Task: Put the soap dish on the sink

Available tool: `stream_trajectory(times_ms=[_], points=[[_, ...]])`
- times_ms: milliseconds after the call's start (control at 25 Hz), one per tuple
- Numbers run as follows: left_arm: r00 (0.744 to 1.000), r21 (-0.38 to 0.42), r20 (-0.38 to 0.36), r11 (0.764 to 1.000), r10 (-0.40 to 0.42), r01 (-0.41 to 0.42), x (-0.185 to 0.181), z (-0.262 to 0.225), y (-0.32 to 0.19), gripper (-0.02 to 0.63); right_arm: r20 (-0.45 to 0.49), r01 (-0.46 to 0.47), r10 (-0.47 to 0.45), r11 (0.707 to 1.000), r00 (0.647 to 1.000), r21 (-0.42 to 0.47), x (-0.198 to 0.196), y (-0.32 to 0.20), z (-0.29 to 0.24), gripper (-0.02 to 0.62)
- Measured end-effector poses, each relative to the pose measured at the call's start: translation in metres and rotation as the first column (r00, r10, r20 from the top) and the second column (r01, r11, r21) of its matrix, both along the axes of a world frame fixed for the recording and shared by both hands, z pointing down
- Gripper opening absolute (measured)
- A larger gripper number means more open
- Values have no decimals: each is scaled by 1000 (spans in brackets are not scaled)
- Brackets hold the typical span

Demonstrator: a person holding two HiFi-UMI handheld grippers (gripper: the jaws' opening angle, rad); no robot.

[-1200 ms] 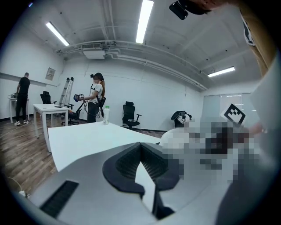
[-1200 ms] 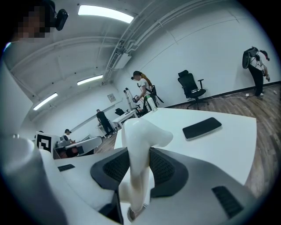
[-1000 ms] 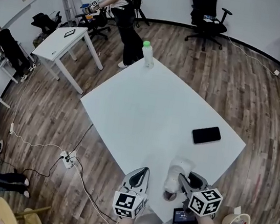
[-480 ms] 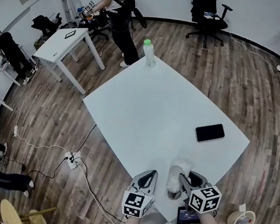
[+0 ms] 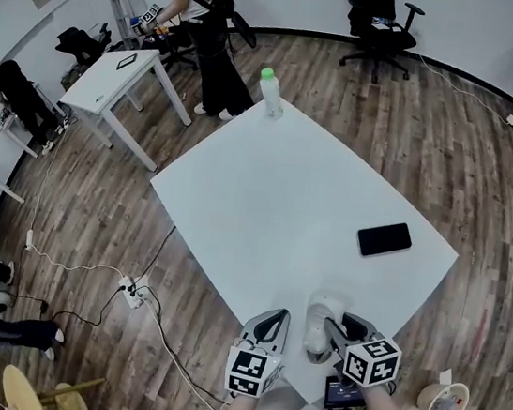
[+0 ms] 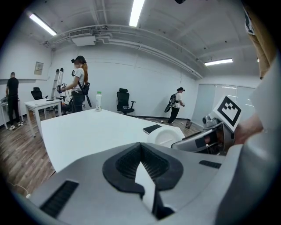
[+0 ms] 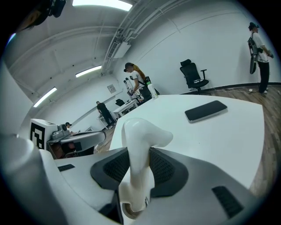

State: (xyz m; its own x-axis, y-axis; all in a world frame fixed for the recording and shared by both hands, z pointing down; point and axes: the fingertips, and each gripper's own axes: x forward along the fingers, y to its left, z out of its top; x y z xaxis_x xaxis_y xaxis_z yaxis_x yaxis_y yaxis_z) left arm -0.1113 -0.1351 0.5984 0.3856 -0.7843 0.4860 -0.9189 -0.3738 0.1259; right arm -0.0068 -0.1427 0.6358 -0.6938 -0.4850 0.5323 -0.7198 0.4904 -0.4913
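Lowered slightly toward the white table (image 5: 276, 202), lower centre of frame; clamping the soap dish (image 5: 321, 311) in the right gripper (image 7: 139, 169); holding the left gripper (image 6: 140, 163) closed, empty; no sink in sight, so placement pending.

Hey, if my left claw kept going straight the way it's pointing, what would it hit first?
Most likely the bare white table. The left claw tilts down toward open tabletop just ahead. The soap dish sits off to its right, seemingly outside that line, though depth is hard to judge.
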Motion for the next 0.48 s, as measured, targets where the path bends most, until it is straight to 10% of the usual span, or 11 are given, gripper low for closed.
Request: stream_trajectory(times_ms=[480], points=[[1000, -20, -10, 1000, -7, 7, -1, 6, 0, 6, 0, 1, -1, 999, 1000, -40, -3, 3, 15, 144]])
